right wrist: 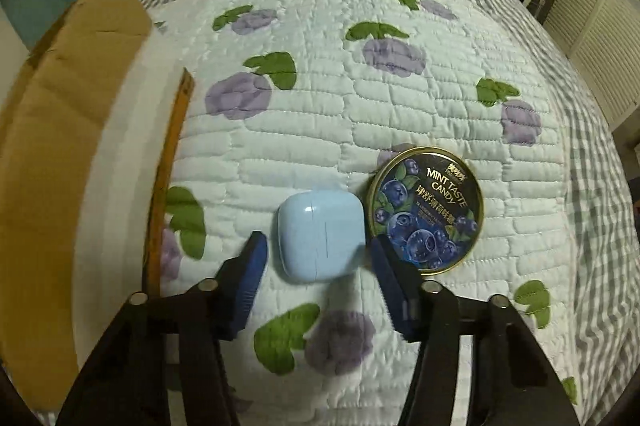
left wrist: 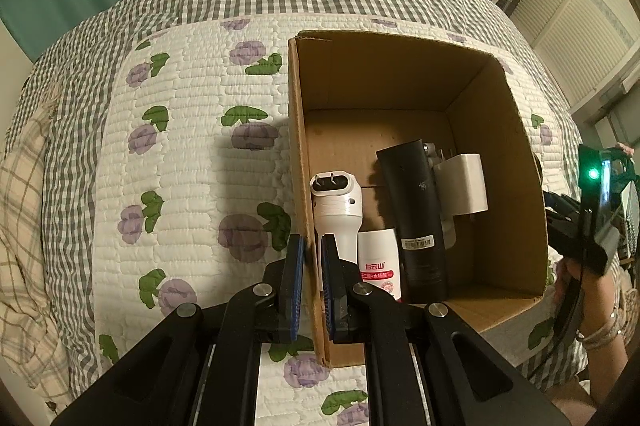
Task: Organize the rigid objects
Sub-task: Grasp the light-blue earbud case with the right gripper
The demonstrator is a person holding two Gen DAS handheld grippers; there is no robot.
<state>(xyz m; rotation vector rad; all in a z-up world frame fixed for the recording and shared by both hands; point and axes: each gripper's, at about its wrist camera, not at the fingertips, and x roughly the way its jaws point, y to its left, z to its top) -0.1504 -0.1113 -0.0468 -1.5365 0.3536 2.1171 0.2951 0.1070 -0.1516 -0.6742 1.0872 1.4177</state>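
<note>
Left hand-held gripper [left wrist: 313,258]: clamped shut on the left wall of the cardboard box [left wrist: 298,145], one blue pad outside, the other inside. Box resting on a quilted bed cover [left wrist: 192,145] with purple flowers. Inside the box, just right of the inner pad: a white plug-ended device [left wrist: 336,205], then a white bottle with a red label [left wrist: 378,262], a tall black cylinder [left wrist: 416,209], and a white charger block [left wrist: 462,185] farthest right. Right-hand tool visible beyond the box's right wall, held by a person's hand [left wrist: 576,274].

Right hand-held gripper [right wrist: 316,258]: jaws partly open, straddling a pale blue earbud case [right wrist: 322,236] lying on the bed cover. Left pad apart from the case; right pad at the case's edge, contact impossible to tell through blur. Round blueberry mint candy tin [right wrist: 430,209] just right of the case, beyond the right finger. Cardboard box wall to the far left of the fingers, blurred.
</note>
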